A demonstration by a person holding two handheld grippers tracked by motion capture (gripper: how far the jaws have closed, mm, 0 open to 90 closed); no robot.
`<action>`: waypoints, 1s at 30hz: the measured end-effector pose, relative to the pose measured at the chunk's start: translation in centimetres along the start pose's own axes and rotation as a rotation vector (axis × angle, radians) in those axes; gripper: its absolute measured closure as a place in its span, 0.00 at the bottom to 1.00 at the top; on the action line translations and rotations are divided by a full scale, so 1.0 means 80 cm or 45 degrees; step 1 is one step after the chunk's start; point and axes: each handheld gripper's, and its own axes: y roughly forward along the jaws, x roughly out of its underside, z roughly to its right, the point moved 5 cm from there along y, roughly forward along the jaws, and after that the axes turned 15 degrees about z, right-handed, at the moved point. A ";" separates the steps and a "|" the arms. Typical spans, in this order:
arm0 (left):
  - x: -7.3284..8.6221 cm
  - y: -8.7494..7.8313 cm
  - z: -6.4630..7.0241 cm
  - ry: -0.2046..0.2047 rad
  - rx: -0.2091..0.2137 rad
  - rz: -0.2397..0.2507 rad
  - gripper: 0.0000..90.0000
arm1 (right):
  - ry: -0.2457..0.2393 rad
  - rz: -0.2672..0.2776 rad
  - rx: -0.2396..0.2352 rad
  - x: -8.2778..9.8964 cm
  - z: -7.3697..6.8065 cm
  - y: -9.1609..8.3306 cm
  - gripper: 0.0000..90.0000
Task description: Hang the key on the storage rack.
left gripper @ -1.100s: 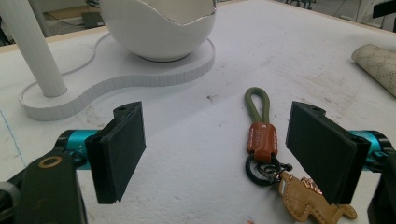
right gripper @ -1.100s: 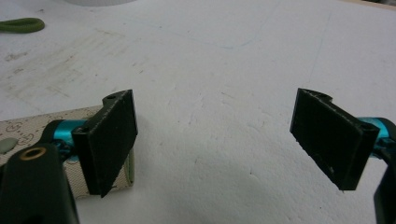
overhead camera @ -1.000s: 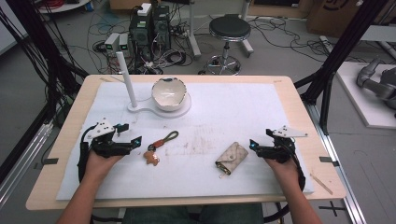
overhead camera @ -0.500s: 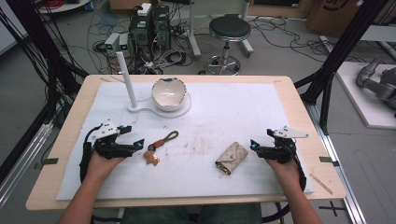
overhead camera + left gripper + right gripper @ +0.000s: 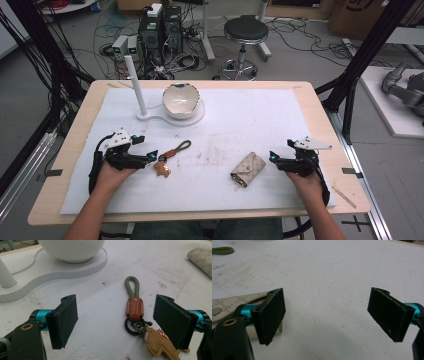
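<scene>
While agape, left claw (image 5: 116,320) nearly straddling keychain (image 5: 135,308)

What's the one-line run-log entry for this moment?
left gripper: open, at keychain | right gripper: open, beside key pouch | bowl: on white stand, untouched

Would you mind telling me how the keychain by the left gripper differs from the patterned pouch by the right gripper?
The keychain is slim: an olive cord loop, an orange-brown leather sleeve, a black ring and a tan leather charm. The pouch is one broad, flat, beige piece with a printed pattern.

The keychain lies in front of the left gripper, partly between its open jaws. The pouch lies beside the right gripper, outside its gap.

Both rest flat on the white mat, ungripped.
</scene>
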 end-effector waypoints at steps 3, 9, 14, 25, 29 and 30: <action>0.000 0.009 0.004 0.006 0.015 -0.009 0.22 | -0.002 0.000 0.008 0.001 0.002 -0.005 0.17; 0.001 0.022 0.009 0.018 0.041 -0.058 0.22 | 0.006 0.003 0.027 0.004 0.005 -0.014 0.17; 0.002 0.034 0.016 0.026 0.070 -0.080 0.22 | 0.014 0.005 0.051 0.008 0.010 -0.027 0.17; 0.007 0.055 0.018 0.027 0.064 -0.157 0.22 | 0.027 0.001 0.081 0.014 0.017 -0.045 0.17; 0.010 0.060 0.019 0.041 0.065 -0.190 0.22 | 0.028 0.001 0.085 0.015 0.017 -0.049 0.17; 0.012 0.064 0.021 0.059 0.068 -0.219 0.22 | 0.028 -0.002 0.088 0.016 0.017 -0.051 0.17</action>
